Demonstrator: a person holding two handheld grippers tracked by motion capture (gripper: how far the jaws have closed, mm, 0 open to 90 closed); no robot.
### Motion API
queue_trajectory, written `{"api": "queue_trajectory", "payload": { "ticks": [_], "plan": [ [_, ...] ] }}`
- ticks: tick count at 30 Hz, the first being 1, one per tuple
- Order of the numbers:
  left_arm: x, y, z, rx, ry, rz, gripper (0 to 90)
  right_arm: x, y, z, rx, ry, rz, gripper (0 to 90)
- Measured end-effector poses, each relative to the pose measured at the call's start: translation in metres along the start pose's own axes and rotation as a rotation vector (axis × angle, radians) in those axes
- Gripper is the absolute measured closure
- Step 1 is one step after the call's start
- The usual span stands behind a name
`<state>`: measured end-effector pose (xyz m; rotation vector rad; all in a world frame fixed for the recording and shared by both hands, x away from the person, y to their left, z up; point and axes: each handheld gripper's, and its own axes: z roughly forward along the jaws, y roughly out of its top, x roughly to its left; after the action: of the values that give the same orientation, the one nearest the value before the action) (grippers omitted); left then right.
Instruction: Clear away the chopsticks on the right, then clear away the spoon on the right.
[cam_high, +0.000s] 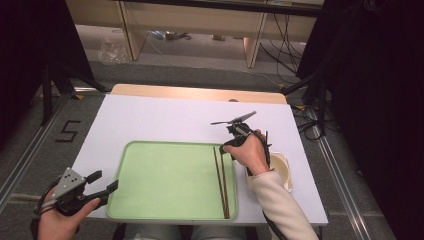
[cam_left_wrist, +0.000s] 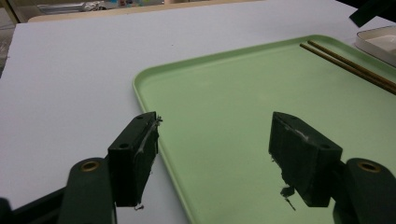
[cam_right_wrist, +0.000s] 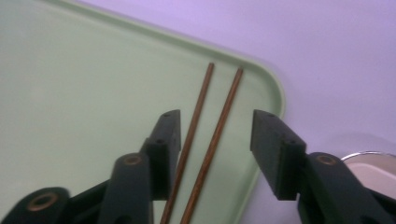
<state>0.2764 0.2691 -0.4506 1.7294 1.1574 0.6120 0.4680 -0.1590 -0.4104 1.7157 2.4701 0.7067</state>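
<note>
Fingers (cam_right_wrist: 170, 133) partly hide chopsticks (cam_right_wrist: 219, 126) on tray (cam_right_wrist: 84, 84).

High view looks down – both gripper views near the tray (cam_high: 165, 150)

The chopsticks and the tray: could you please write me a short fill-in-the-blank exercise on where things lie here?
1. The two chopsticks lie side by side inside the ____ tray.
2. They lie along the tray's ____ edge in the high view.
3. The right tool stands with open jaws on either side of the ____.
4. The white bowl stands on the table, ____ the tray.

Missing words: green; right; chopsticks; outside
</note>
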Motion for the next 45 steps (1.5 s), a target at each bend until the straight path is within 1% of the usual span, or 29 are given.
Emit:
{"api": "queue_trajectory", "payload": {
  "ticks": [3,5,8,10,11,12,13,14,15,16,20,21,22,23,25,26,28,29,30,31,35,36,37,40,41,42,43,44,45],
  "plan": [
    [0.000,0.000,0.000,-0.002,0.001,-0.001,32.6,-0.002,0.000,-0.012,-0.032,0.026,-0.020,44.7],
    [0.000,0.000,0.000,-0.002,0.001,-0.001,32.6,-0.002,-0.002,-0.016,-0.062,0.015,-0.065,42.2],
    [0.000,0.000,0.000,-0.002,0.000,-0.001,32.6,-0.002,-0.007,-0.022,-0.113,0.059,-0.085,40.3],
    [0.001,0.000,0.000,-0.003,-0.002,-0.003,32.6,-0.004,-0.013,-0.027,-0.156,0.043,-0.088,38.6],
    [0.000,0.000,0.000,-0.003,-0.001,-0.003,32.6,-0.007,-0.016,-0.029,-0.152,0.049,-0.093,38.3],
    [0.000,0.000,0.000,-0.004,0.001,-0.004,32.6,-0.007,-0.019,-0.031,-0.147,0.048,-0.070,38.0],
    [0.000,0.000,0.000,-0.003,0.001,-0.003,32.6,-0.011,-0.021,-0.032,-0.153,0.045,-0.096,37.7],
    [0.000,0.001,0.000,0.002,0.003,-0.002,32.6,-0.009,-0.024,-0.034,-0.155,0.047,-0.049,37.2],
    [0.000,0.001,0.001,0.001,0.002,-0.003,32.6,-0.014,-0.026,-0.035,-0.162,0.034,-0.073,36.7],
    [0.000,0.001,0.001,-0.001,0.002,-0.004,32.6,-0.015,-0.028,-0.037,-0.166,0.035,-0.065,36.3],
    [0.000,0.001,0.001,0.000,0.000,-0.005,32.6,-0.019,-0.034,-0.047,-0.163,0.030,-0.031,35.1],
    [0.000,0.001,0.001,0.001,0.000,-0.005,32.6,-0.023,-0.035,-0.049,-0.167,0.023,-0.052,35.2],
    [0.000,0.001,0.001,0.001,0.000,-0.005,32.6,-0.022,-0.036,-0.050,-0.171,0.022,-0.020,35.2],
    [0.000,0.001,0.001,0.000,0.002,-0.006,32.6,-0.024,-0.036,-0.051,-0.172,0.024,-0.025,35.2],
    [0.000,0.001,0.001,-0.005,0.002,-0.006,32.6,-0.026,-0.038,-0.054,-0.168,0.029,0.000,35.8],
    [0.000,0.001,0.000,-0.004,0.000,-0.006,32.5,-0.029,-0.038,-0.054,-0.166,0.019,-0.019,35.9],
    [-0.001,0.001,0.000,-0.003,0.003,-0.004,32.5,-0.029,-0.040,-0.056,-0.164,0.012,0.003,36.4],
    [0.000,0.000,-0.001,-0.002,0.002,-0.003,32.6,-0.032,-0.040,-0.056,-0.168,0.020,-0.017,36.7],
    [0.000,0.000,-0.001,-0.001,0.003,-0.006,32.5,-0.033,-0.040,-0.057,-0.160,0.018,0.002,37.1],
    [0.000,0.000,-0.001,-0.002,0.007,-0.011,32.5,-0.035,-0.040,-0.058,-0.160,0.011,-0.004,38.4],
    [0.000,0.000,-0.002,-0.001,0.008,-0.008,32.6,-0.038,-0.041,-0.062,-0.147,-0.002,0.037,42.5],
    [0.000,0.000,-0.002,-0.002,0.008,-0.006,32.5,-0.040,-0.041,-0.063,-0.127,0.001,0.046,43.6],
    [-0.001,0.000,-0.002,-0.002,0.009,-0.004,32.6,-0.042,-0.042,-0.064,-0.119,-0.001,0.033,45.3],
    [-0.001,0.000,-0.002,-0.002,0.005,0.001,32.6,-0.042,-0.042,-0.068,-0.079,-0.016,0.085,51.3],
    [0.000,0.000,-0.002,-0.003,0.006,0.001,32.5,-0.044,-0.043,-0.069,-0.079,-0.004,0.068,53.6],
    [0.000,0.000,-0.002,-0.007,0.008,-0.007,32.5,-0.043,-0.042,-0.071,-0.061,-0.017,0.098,55.2],
    [0.000,0.000,-0.003,-0.007,0.007,-0.004,32.5,-0.044,-0.042,-0.073,-0.060,-0.017,0.103,57.6],
    [0.000,0.000,-0.002,-0.007,0.006,-0.007,32.5,-0.046,-0.042,-0.074,-0.053,-0.019,0.103,58.9],
    [0.000,-0.001,-0.002,-0.007,0.003,-0.008,32.5,-0.052,-0.044,-0.075,-0.058,-0.042,0.056,60.1]
  ]
}}
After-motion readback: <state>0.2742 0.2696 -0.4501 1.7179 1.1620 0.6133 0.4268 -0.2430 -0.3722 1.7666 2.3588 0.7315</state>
